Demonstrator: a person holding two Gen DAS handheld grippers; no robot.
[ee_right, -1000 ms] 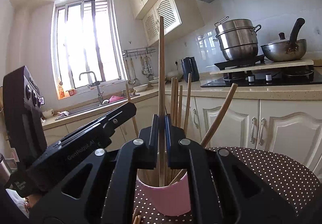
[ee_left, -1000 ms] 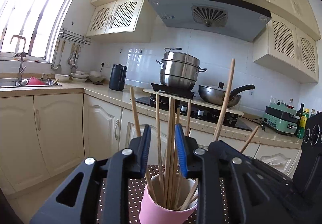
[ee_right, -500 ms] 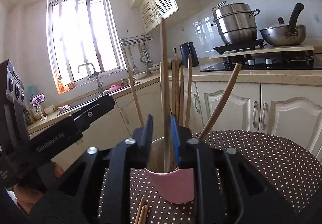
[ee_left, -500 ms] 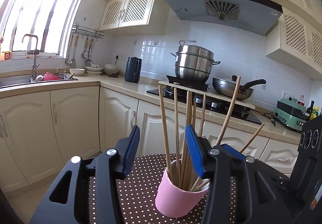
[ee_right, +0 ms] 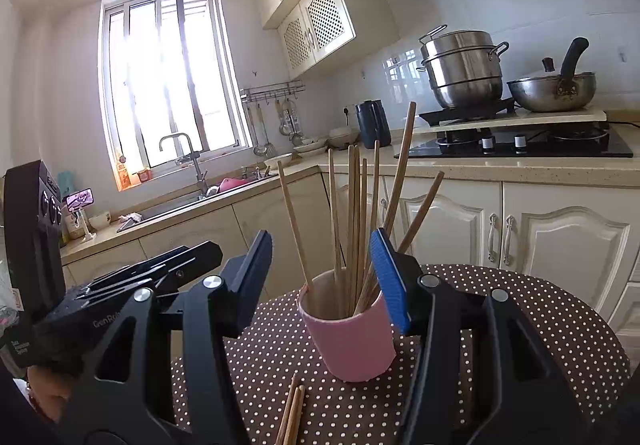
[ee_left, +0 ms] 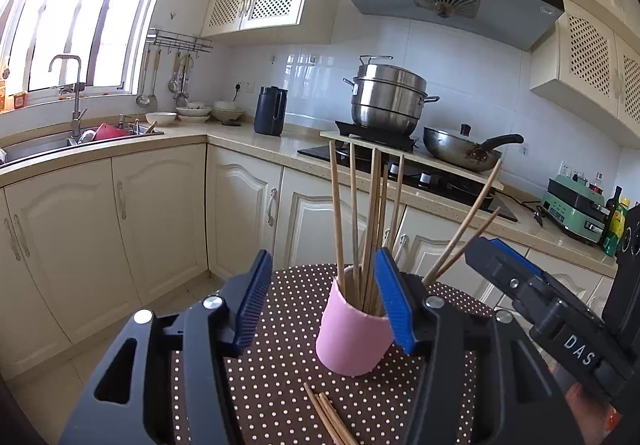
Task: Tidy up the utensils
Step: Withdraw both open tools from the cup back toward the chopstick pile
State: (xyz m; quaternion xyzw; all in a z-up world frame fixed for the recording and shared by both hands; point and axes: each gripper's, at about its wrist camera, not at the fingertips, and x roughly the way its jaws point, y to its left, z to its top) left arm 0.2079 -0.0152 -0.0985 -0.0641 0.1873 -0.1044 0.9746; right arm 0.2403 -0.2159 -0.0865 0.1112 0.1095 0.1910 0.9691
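Chopsticks stood bunched in pink cup on dotted desk; both grippers, left and right, had just opened, fingers apart, empty; spare sticks lay below, likely next.

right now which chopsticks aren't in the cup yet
The small bundle lying flat on the dotted tablecloth in front of the pink cup: chopsticks. All the others stand upright inside the cup.
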